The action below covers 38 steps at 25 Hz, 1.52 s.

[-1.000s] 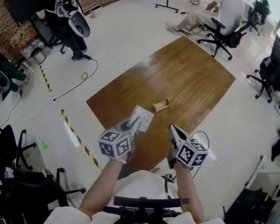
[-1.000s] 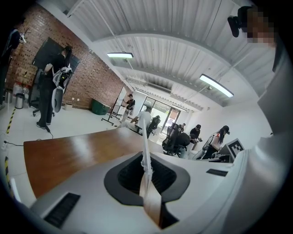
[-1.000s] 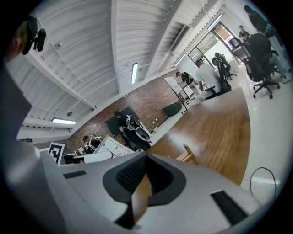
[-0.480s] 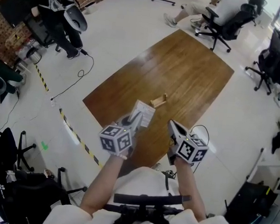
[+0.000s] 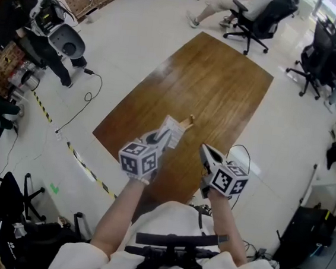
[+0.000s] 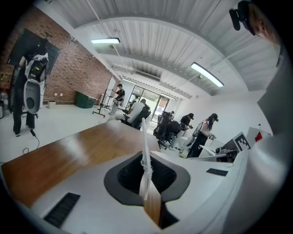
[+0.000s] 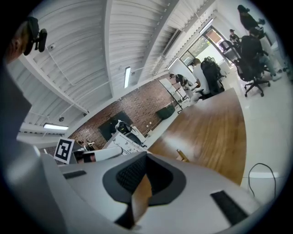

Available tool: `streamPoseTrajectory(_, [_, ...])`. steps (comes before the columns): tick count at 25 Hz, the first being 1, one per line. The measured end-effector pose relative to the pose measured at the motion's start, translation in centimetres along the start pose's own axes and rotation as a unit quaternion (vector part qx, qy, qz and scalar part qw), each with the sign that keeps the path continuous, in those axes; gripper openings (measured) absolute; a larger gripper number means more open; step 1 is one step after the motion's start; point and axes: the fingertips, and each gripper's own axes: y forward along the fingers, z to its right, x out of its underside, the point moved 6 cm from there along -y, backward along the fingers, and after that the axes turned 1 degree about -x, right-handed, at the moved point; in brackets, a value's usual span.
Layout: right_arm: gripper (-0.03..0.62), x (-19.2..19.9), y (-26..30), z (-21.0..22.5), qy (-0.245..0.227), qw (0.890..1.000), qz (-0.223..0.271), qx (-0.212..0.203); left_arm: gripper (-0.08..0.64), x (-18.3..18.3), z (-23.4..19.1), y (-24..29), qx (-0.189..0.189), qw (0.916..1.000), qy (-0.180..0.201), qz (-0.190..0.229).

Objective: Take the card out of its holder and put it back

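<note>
- Pinching the card (image 5: 172,130) with the left gripper (image 5: 163,137), jaws nearly together.
- Holding the right gripper (image 5: 204,155) pressed together, empty.
- Hiding part of the holder (image 5: 188,121) behind the card.

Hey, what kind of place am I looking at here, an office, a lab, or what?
Probably an open-plan lab or workshop office. There is a brick wall along one side, rolling office chairs beyond a bare wooden table, and black-and-yellow hazard tape on the pale floor.

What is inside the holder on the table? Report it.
The holder looks empty; the left gripper grips the card above the table. In the head view the card covers most of the holder.
</note>
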Motion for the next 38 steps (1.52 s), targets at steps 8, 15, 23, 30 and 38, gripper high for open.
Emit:
streamPoseTrajectory(8, [0.003, -0.3, 0.8, 0.0, 0.010, 1.000, 0.016, 0.025, 0.014, -2.9, -1.7, 2.9, 0.034, 0.9977, 0.046, -0.038])
streamPoseTrajectory(15, [0.003, 0.3, 1.8, -0.4, 0.016, 0.999, 0.021, 0.033, 0.014, -4.4, -3.1, 5.5, 0.058, 0.9932, 0.076, -0.066])
streamPoseTrajectory(23, [0.003, 0.7, 2.2, -0.3, 0.024, 0.998, 0.026, 0.054, 0.014, -3.6, -4.5, 10.0, 0.086, 0.9852, 0.096, -0.113])
streamPoseTrajectory(30, [0.003, 0.9, 1.5, 0.8, 0.035, 0.996, 0.030, 0.071, 0.014, -1.8, -5.0, 12.6, 0.091, 0.9784, 0.116, -0.145])
streamPoseTrajectory(38, [0.003, 1.0, 1.6, 1.4, 0.039, 0.996, 0.031, 0.076, 0.014, -1.2, -5.2, 13.7, 0.093, 0.9751, 0.128, -0.156])
